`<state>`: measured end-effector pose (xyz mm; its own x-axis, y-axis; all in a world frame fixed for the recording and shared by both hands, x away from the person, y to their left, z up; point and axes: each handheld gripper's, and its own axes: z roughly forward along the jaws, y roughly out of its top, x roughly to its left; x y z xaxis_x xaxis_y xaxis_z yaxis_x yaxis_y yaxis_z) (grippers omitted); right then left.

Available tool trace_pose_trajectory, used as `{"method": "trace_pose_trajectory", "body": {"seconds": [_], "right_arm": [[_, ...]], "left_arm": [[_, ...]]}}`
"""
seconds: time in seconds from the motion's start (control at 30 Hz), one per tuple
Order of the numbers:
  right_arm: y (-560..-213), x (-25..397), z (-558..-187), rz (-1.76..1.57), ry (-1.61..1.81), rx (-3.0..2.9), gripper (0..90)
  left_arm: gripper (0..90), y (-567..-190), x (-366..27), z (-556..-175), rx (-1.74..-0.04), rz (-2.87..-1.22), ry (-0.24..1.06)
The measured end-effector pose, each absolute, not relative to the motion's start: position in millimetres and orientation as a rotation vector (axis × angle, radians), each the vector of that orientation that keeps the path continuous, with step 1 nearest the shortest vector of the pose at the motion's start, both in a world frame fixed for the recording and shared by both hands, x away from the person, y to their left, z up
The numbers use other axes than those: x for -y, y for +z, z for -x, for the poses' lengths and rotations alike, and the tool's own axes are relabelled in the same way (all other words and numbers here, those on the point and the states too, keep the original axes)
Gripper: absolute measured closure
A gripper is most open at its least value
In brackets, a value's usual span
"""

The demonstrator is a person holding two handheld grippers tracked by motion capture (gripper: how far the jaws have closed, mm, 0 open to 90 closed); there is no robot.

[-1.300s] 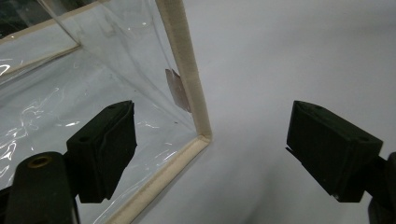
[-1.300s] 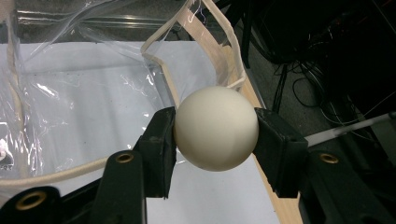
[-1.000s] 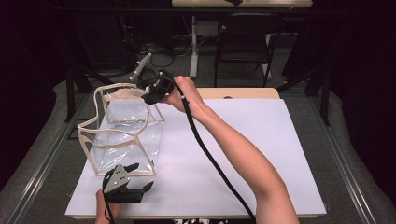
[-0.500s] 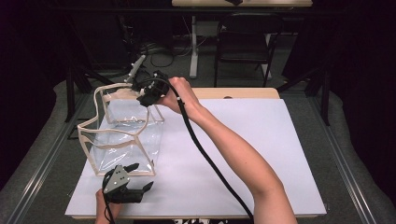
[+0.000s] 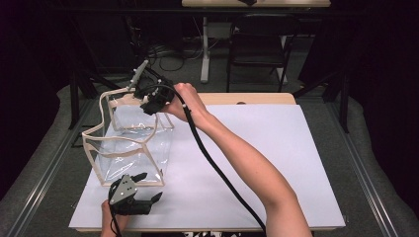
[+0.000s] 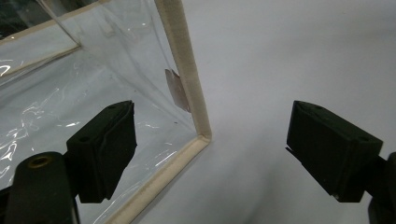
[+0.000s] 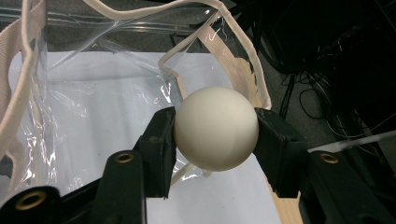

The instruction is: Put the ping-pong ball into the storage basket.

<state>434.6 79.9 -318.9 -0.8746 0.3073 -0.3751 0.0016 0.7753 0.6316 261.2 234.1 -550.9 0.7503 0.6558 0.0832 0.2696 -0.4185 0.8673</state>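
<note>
A clear plastic bag [image 5: 129,143] with cream fabric trim stands open on the white table top, left of centre. My right gripper [image 5: 150,101] hovers over the bag's far rim, shut on a white ball [image 7: 216,127] that sits between its two pads above the bag's open mouth [image 7: 107,93]. My left gripper [image 5: 143,195] rests low at the table's near edge, just in front of the bag's near corner [image 6: 201,136]. Its jaws stand wide open with nothing between them.
The white table top [image 5: 276,148] stretches bare to the right of the bag. A wooden strip [image 5: 247,98] edges the far side. Beyond it stand a black chair [image 5: 257,44], a table leg and loose cables [image 5: 168,59] on the floor.
My right gripper has drifted a little left and away with the ball, staying over the bag's far rim. The left gripper has not moved.
</note>
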Motion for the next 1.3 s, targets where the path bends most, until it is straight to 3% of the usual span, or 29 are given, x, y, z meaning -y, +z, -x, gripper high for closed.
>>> {"method": "trace_pose_trajectory", "body": {"seconds": [1.3], "right_arm": [[-334,-105,-426,-0.173,0.869,-2.546,50.8]], "left_arm": [[16.1,-551,-234,-261,-0.698,-2.009,0.517]]}}
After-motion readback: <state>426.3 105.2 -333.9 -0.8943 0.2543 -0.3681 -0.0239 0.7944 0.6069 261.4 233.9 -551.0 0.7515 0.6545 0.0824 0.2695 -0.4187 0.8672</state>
